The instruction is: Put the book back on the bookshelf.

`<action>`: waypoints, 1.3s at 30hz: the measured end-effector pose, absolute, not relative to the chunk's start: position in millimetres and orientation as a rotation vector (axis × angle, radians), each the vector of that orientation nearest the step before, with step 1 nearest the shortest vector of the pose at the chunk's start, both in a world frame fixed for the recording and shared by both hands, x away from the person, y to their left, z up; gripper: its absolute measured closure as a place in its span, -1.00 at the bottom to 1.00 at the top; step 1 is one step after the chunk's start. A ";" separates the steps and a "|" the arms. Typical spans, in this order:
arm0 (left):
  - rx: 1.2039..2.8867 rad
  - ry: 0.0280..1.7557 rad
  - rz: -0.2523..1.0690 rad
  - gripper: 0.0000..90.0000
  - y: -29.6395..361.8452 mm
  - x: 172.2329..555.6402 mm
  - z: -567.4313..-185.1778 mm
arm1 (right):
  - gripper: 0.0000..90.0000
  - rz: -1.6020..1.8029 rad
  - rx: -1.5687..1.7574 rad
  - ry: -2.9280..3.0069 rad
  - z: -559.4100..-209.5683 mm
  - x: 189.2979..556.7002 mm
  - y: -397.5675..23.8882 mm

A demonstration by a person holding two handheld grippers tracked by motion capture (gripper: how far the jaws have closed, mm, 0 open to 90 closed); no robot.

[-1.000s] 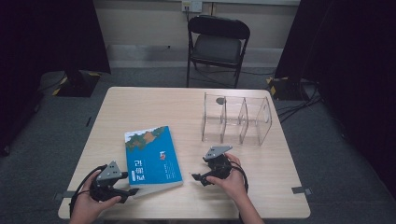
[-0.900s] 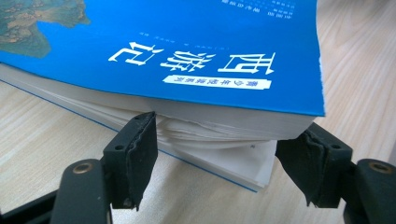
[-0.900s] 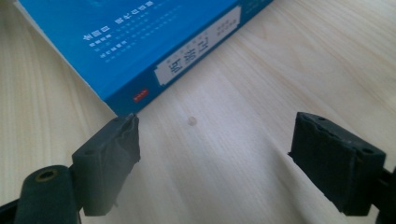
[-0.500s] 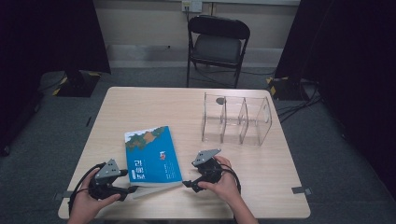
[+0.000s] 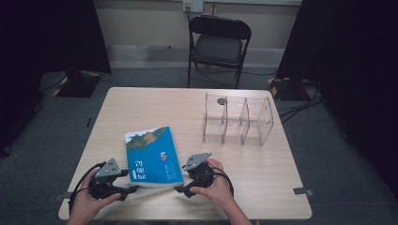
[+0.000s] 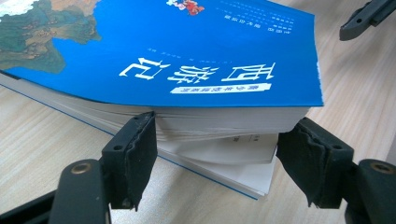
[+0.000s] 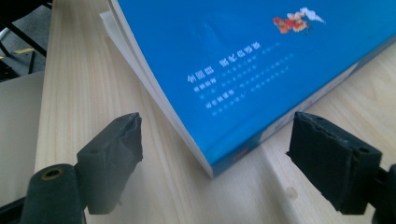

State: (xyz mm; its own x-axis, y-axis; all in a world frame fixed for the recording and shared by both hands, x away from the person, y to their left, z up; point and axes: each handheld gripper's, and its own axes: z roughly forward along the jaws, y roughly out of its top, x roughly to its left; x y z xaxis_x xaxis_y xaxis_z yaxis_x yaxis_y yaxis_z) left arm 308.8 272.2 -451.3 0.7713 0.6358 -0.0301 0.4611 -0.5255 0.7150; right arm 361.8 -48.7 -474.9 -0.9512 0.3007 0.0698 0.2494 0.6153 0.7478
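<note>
On the near half of the counter [image 5: 244,154] in the high view, a blue book [image 5: 152,157] lies flat, its long axis running from the near edge away toward the far side, tipped a little to the left at the far end. The left claw [image 5: 133,189] sits at the book's near left corner, and the right claw [image 5: 180,189] sits just off its near right corner, both held in a person's hands. Well apart, on the far right, stands a clear divider rack [image 5: 237,121], and a black folding chair [image 5: 218,44] stands beyond the counter.

In the left claw view, the left claw [image 6: 215,147] is clenched on the book [image 6: 187,60]: both pads press the page block at the corner, so the upper pages and cover are lifted and fanned while the lowest pages sag toward the counter [image 6: 42,140]. The tip of the other claw shows at top right.

In the right claw view, the right claw [image 7: 215,137] is released, jaws wide, with the book's corner [image 7: 233,70] sitting between them but touching neither pad. The book's spine edge runs diagonally up to the right here.
</note>
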 end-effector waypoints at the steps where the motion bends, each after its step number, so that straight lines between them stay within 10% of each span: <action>1: 2.201 0.828 0.300 -0.36 271.3 308.4 -451.7 | -0.63 1.271 0.465 2.761 -474.2 361.7 -47.8; 39: 2.180 0.860 0.281 -0.36 268.7 313.1 -444.4 | -0.69 1.311 0.296 2.725 -479.6 357.5 14.7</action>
State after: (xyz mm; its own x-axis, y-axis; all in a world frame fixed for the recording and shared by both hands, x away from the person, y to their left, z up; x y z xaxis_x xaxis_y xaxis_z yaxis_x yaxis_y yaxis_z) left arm 313.1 268.7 -444.4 0.7488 0.6593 -0.0682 0.4914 -0.4832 0.7246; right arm 357.5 14.7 -479.6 -0.9757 0.2190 -0.0089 0.1298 0.6098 0.7818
